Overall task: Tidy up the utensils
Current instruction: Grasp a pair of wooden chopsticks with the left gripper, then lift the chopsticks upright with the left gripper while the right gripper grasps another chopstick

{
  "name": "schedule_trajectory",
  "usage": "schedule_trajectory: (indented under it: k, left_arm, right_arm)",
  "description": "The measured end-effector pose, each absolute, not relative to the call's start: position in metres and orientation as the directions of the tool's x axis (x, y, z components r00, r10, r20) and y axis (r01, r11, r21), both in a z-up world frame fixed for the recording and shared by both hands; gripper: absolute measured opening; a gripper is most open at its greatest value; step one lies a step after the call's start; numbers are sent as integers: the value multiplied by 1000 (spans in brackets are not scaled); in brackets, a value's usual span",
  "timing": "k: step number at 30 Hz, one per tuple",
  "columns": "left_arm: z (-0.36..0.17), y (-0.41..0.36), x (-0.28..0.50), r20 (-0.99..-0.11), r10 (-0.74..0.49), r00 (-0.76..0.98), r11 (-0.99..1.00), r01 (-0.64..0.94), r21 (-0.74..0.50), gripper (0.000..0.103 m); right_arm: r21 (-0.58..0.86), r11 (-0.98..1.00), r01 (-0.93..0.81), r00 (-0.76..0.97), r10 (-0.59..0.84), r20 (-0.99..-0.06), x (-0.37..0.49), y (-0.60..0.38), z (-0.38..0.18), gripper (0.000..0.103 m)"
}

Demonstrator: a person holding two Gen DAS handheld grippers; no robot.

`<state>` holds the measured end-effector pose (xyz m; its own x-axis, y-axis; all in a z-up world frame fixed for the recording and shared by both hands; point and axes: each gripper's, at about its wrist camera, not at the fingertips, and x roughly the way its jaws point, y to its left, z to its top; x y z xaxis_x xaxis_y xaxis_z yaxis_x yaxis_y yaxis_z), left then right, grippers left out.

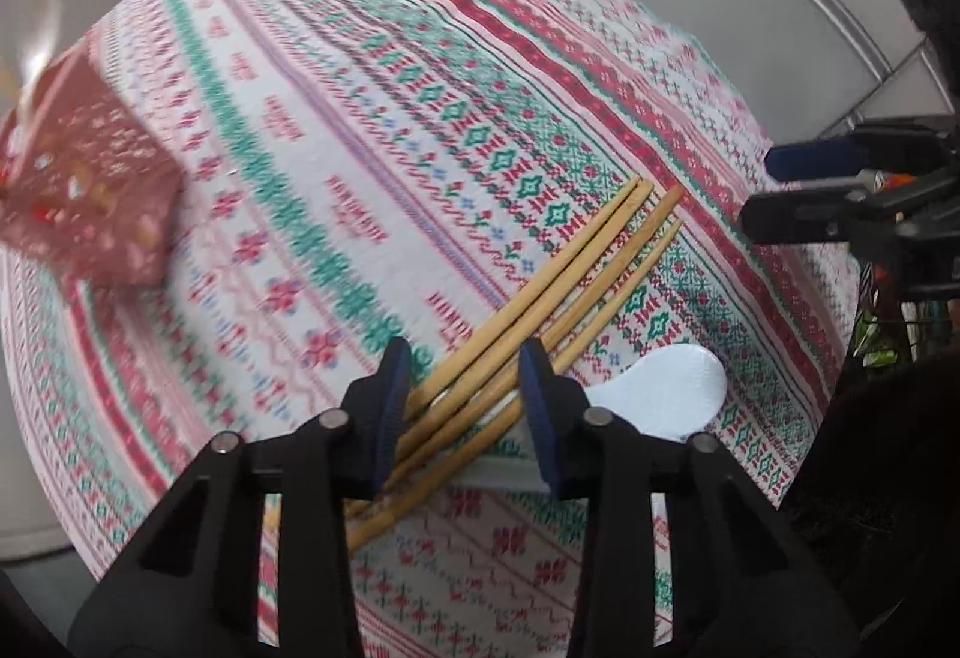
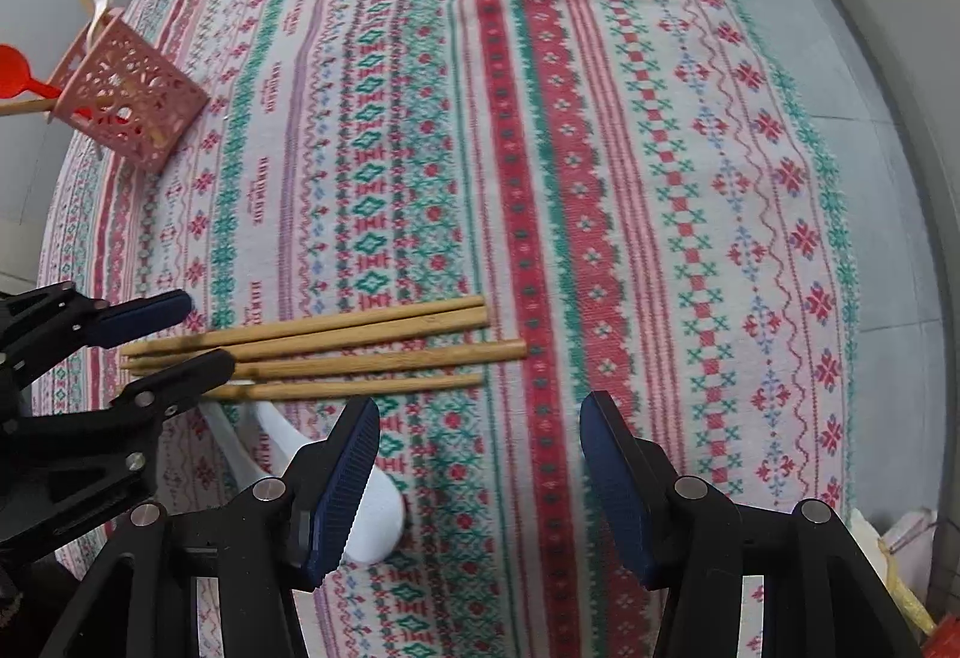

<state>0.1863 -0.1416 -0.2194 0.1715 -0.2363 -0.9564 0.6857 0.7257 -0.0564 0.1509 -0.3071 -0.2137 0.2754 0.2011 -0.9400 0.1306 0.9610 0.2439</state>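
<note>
Four wooden chopsticks point(image 1: 576, 268) point(image 2: 360, 346) lie side by side on the patterned tablecloth point(image 2: 540, 118). My left gripper point(image 1: 465, 358) point(image 2: 207, 331) points down over their thin ends, its jaws open and straddling most of the bundle; the outermost stick runs under one finger. A white spoon point(image 1: 666, 388) point(image 2: 378, 514) lies just beside the chopsticks, its handle partly under them. My right gripper point(image 2: 480, 406) point(image 1: 757, 190) hovers open above the cloth near the chopsticks' thick ends, nothing between its pads. A pink lattice utensil holder point(image 2: 132, 106) point(image 1: 90, 178) stands at the table's far left.
The holder has a red spoon point(image 2: 12, 70), a white spoon and wooden sticks in it. The round table's edge drops to grey floor point(image 2: 810, 76) on the right. Bags sit on the floor at the lower right point(image 2: 900, 568).
</note>
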Motion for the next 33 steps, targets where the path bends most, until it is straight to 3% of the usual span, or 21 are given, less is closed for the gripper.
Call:
schedule_trajectory:
  k: [12,18,24,29,33]
  left_arm:
    - [-234,-166,193,-963,-157,220,721,691,40,38]
    - [-232,-163,208,-959,-157,236,792,610,20,25]
    - [-232,-131,227,-970,-158,183,903,424,-67,18]
    - [-238,-109,223,-954,-299,32,889,373,-266,16]
    - [-225,-106,218,-950,-294,105,879,421,-225,16]
  right_arm:
    - [269,951,152,290,217,-932,152,-322,-212,61]
    - [261,953,156,286,209,-935,152,-322,-213,61]
    - [260,950,171,290,204,-935,155,-323,-213,61]
    - [278,946,167,296,221,-929,162,-313,-213,61]
    - [284,946,156,294,230,-928,169,-301,-213,61]
